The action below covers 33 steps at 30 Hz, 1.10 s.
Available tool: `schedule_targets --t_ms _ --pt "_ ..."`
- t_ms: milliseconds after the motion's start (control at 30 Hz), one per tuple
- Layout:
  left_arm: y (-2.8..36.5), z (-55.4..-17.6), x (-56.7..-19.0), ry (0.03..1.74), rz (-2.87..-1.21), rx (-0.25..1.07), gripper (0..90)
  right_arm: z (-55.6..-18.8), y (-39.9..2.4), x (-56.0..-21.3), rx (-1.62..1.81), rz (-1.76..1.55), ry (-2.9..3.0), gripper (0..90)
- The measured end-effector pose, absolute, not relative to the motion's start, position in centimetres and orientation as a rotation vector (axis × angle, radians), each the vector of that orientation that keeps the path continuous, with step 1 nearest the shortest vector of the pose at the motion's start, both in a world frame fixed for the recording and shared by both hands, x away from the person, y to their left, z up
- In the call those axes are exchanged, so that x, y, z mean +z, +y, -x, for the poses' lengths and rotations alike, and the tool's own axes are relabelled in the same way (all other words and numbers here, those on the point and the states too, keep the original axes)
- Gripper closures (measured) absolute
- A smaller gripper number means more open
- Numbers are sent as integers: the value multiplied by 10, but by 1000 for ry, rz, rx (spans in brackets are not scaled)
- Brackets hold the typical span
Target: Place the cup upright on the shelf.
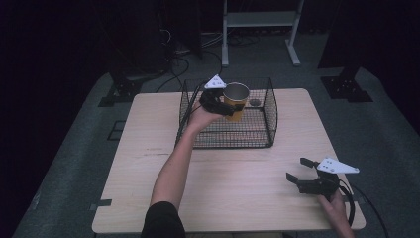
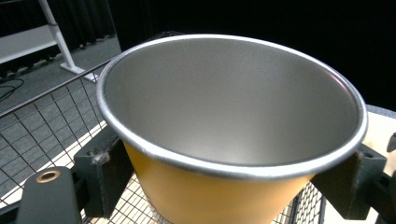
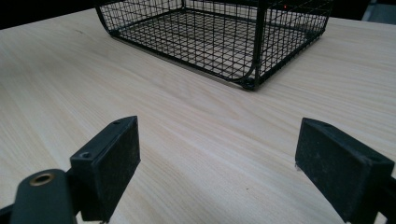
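Observation:
A yellow cup (image 1: 236, 101) with a silver metal inside hangs upright over the black wire basket (image 1: 270, 116) at the table's far middle. My left gripper (image 1: 225, 106) is shut on the cup's body; in the left gripper view the two black pads (image 2: 105, 170) press on the yellow wall (image 2: 196, 196) below the rim, with the basket's mesh (image 2: 42, 135) underneath. My right gripper (image 1: 298, 170) rests near the table's front right corner, open, with bare wood between its pads (image 3: 109, 165). The basket (image 3: 219, 42) lies ahead of it.
The light wooden table (image 1: 148, 163) stands on grey carpet. A small dark round object (image 1: 254, 103) lies inside the basket near its back. A white metal frame (image 1: 260, 29) and black stand feet (image 1: 346, 87) sit on the floor beyond the table.

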<state>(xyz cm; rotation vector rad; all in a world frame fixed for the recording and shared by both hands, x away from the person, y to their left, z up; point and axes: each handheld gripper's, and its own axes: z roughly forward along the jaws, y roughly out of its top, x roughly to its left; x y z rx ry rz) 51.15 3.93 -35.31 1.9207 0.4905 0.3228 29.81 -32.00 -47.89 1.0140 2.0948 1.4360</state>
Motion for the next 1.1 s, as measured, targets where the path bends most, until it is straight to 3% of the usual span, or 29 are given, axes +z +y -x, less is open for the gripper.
schedule_targets --t_ms 1100 --pt "23 -545 -388 471 -2015 228 153 -299 -322 -479 1462 -1014 2099 129"
